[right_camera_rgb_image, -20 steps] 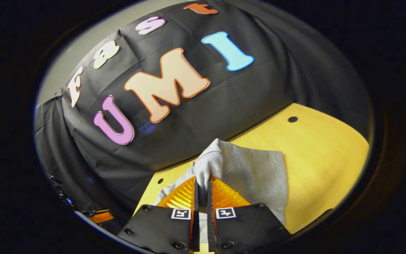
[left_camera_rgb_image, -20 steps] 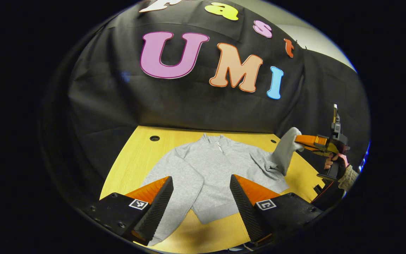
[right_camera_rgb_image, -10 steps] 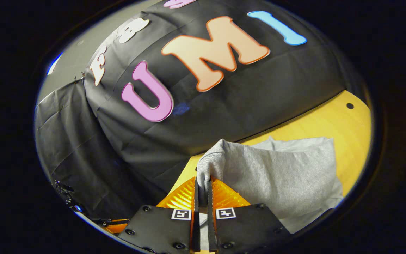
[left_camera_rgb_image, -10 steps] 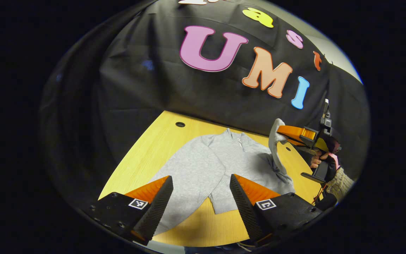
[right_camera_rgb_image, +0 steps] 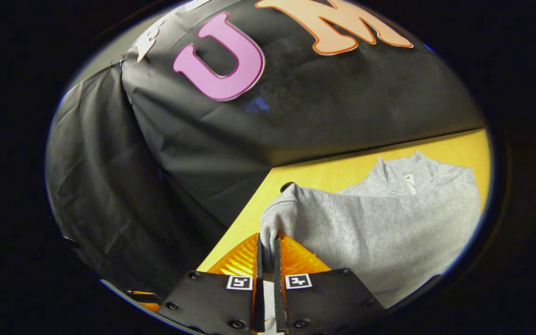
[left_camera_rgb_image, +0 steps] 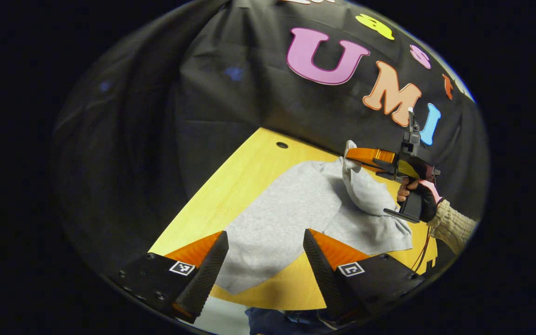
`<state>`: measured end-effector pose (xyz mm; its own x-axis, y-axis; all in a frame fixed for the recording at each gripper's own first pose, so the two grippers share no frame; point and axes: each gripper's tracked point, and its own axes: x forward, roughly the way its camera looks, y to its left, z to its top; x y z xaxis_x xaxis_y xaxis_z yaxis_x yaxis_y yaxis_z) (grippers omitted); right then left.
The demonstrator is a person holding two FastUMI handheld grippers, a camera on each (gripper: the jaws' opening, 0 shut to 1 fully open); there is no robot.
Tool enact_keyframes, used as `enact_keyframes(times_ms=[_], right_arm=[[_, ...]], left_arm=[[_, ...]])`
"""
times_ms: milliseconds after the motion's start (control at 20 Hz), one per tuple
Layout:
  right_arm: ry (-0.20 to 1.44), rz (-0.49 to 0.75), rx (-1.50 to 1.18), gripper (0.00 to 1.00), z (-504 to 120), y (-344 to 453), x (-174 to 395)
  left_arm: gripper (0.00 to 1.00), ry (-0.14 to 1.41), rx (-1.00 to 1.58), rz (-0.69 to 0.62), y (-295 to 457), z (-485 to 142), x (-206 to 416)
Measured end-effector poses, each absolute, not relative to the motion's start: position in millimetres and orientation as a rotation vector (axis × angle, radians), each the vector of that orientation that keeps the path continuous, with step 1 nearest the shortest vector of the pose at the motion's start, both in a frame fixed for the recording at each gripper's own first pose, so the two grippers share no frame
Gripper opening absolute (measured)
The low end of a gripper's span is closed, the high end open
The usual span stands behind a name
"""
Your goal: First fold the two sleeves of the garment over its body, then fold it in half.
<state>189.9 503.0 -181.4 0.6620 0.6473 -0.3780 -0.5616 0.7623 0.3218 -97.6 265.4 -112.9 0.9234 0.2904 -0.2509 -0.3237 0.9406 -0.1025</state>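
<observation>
- Yellow wooden table, pale grain, with a small round dark hole near its far edge.
- Black cloth wall directly behind the table, creased and draped in folds.
- Pale plain wall above the cloth.
- Dim surroundings, table brightly lit.
</observation>
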Motion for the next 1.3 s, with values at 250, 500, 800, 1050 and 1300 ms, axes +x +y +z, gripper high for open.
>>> enact_keyframes(times_ms=[250,500,800,1050,1300], right_arm=[[0.582,0.739,0.098,0.14,-199,514,181],[0.593,0.755,0.11,0.82,-214,518,180],[0.395,0.681,-0.107,0.98,-175,484,182],[0.325,0.656,-0.213,0.98,-141,440,168],[0.32,0.608,-0.222,0.98,-114,379,145]], left_arm=[[0.95,0.293,-0.163,0.367,277,-140,-107],[0.95,0.352,-0.152,0.385,287,-177,-115],[0.95,0.407,-0.136,0.396,289,-205,-111],[0.95,0.43,-0.111,0.412,291,-215,-107],[0.92,0.436,-0.069,0.48,301,-217,-103]])
